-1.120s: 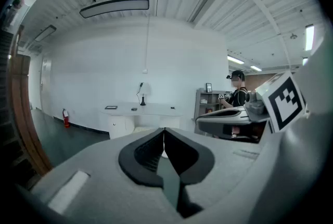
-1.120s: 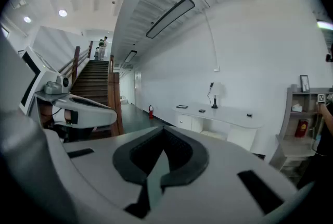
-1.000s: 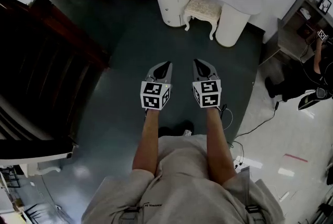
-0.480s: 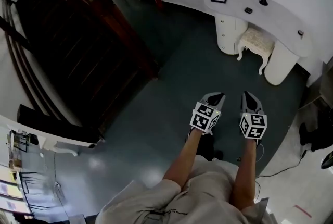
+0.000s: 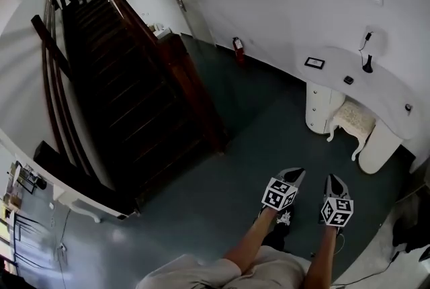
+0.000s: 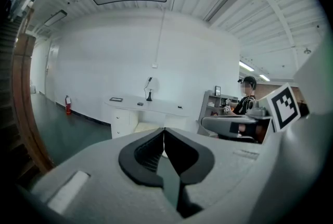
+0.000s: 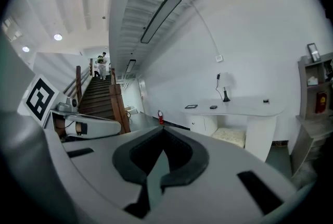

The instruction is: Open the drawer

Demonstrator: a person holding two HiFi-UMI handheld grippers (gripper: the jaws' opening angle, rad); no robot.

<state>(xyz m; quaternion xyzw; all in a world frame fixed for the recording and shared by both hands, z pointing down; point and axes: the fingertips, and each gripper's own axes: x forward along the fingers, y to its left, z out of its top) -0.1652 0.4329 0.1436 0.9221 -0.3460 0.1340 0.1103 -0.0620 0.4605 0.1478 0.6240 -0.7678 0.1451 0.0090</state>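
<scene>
A white curved desk (image 5: pixel 349 66) stands against the far wall, with a white drawer cabinet (image 5: pixel 321 106) under its left end. The cabinet's drawers look closed. My left gripper (image 5: pixel 299 172) and right gripper (image 5: pixel 334 179) are held side by side over the dark floor, well short of the desk. Both point toward it, shut and holding nothing. In the left gripper view the jaws (image 6: pixel 164 130) meet, with the cabinet (image 6: pixel 122 121) far beyond them. In the right gripper view the jaws (image 7: pixel 162 131) also meet, and the cabinet (image 7: pixel 204 124) lies ahead to the right.
A cushioned white stool (image 5: pixel 353 118) sits under the desk between its supports. A dark wooden staircase (image 5: pixel 127 99) fills the left, with people at its top. A red fire extinguisher (image 5: pixel 237 47) stands by the wall. A seated person (image 6: pixel 247 98) works at shelves on the right.
The head view has swung left and up: the desk slid from top centre to the right, and the staircase came fully into view. Both grippers stayed shut and now sit lower right.
</scene>
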